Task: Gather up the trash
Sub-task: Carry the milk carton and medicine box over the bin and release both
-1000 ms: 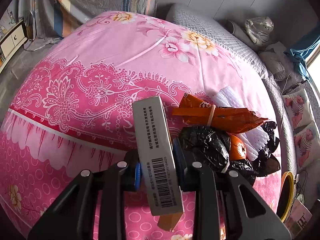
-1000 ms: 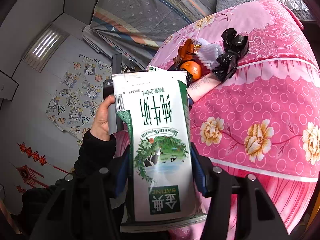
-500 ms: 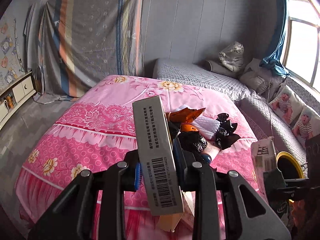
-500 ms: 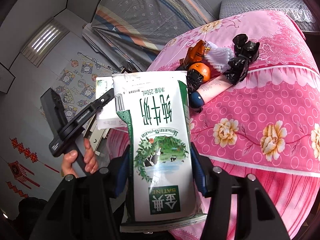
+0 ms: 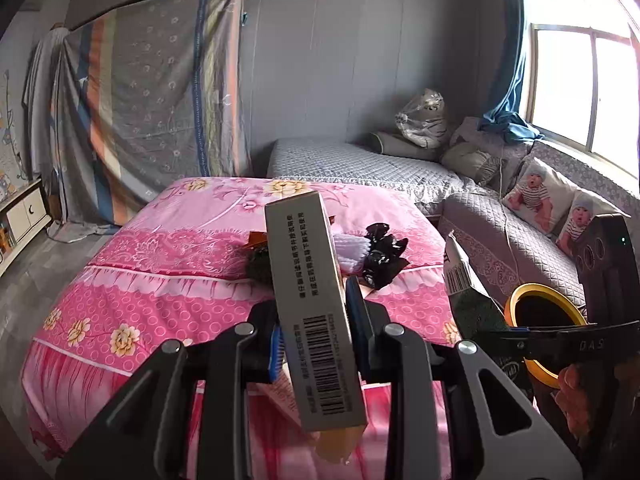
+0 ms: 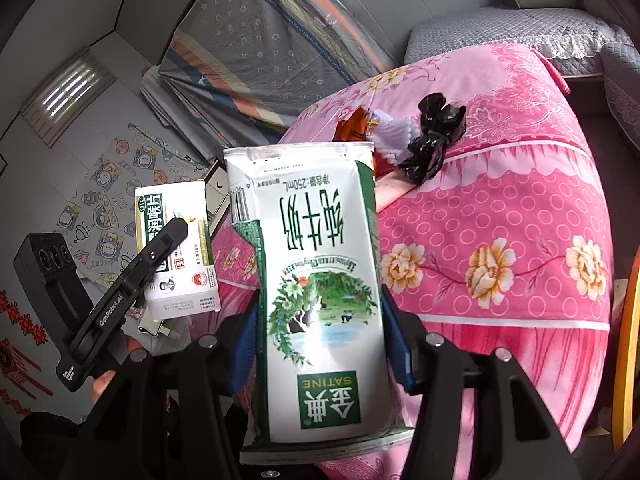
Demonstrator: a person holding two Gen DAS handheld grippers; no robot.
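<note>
My left gripper is shut on a slim grey box with a barcode, held upright in front of the pink bed. In the right wrist view the same box shows its green and white face, off to the left. My right gripper is shut on a green and white milk carton. From the left wrist view this carton hangs beside a yellow-rimmed bin. A black plastic bag, white foam netting and an orange wrapper lie on the bed.
A grey quilted sofa with baby-print cushions runs along the right under a window. A second grey bed stands behind the pink one. A low cabinet is at the far left, and a person's hand holds the left gripper.
The left gripper has drawn back and up from the bed with the box, so the pile looks farther away. The right gripper, carton and bin have come into its view.
</note>
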